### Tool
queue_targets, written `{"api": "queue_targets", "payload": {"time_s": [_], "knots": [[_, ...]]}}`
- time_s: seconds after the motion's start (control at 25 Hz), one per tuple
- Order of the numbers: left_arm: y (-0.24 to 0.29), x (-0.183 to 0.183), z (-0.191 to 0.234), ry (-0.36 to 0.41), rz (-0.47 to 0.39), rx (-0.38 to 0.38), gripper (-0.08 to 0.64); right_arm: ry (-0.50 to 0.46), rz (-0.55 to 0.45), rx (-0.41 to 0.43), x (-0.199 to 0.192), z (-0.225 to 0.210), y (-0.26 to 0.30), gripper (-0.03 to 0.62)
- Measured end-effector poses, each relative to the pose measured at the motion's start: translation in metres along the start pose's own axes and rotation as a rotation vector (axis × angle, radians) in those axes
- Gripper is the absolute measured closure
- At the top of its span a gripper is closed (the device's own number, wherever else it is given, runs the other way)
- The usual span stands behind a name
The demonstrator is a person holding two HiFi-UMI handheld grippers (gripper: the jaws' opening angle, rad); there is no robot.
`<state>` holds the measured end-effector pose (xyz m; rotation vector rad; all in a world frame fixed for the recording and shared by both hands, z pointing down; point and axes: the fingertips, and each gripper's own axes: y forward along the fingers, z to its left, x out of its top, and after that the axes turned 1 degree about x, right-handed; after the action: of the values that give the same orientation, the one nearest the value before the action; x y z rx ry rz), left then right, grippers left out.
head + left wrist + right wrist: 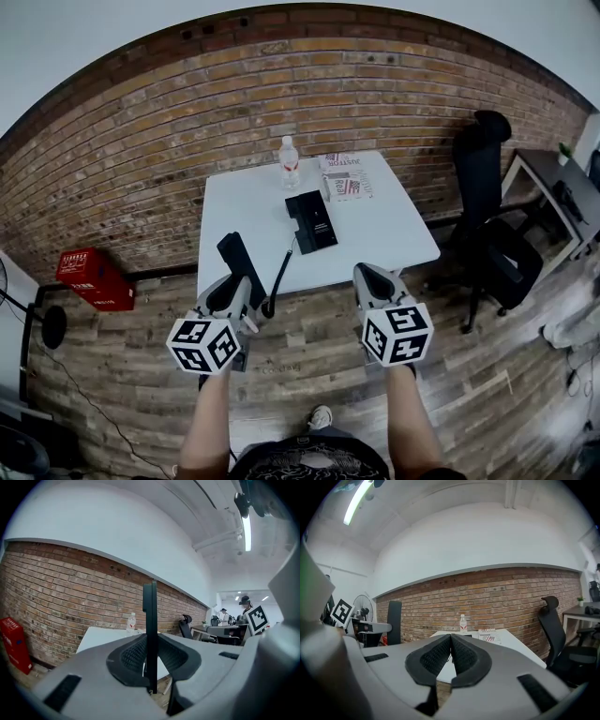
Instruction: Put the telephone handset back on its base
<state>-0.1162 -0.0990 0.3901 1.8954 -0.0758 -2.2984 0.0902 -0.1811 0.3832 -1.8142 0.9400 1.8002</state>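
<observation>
In the head view a black telephone handset (238, 263) stands upright between the jaws of my left gripper (240, 292), held in front of the near edge of the white table (384, 234). A black cord (280, 274) runs from it up to the black telephone base (311, 220) at the table's middle. The left gripper view shows the handset (150, 620) edge-on, with the pads (133, 656) of my left gripper (151, 657) pressed on both its sides. My right gripper (368, 277) hovers by the table's near right edge, its jaws (451, 649) shut with nothing in them.
A clear water bottle (290, 162) and a printed booklet (345, 176) lie at the table's far side, by the brick wall. A black office chair (489, 220) stands to the right, a red box (92, 277) on the floor to the left. A person stands far off (244, 605).
</observation>
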Motion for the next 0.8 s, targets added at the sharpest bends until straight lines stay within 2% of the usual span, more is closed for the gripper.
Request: {"api": "queue_targets", "payload": {"time_s": [0.32, 0.8], "knots": [[0.024, -0.003, -0.009, 0.005, 0.013, 0.005, 0.489, 0.006, 0.004, 0.031, -0.004, -0.016, 0.011, 0.591], [0.065, -0.013, -0.008, -0.026, 0.016, -0.035, 0.489, -0.019, 0.006, 0.043, -0.006, -0.029, 0.038, 0.591]]}}
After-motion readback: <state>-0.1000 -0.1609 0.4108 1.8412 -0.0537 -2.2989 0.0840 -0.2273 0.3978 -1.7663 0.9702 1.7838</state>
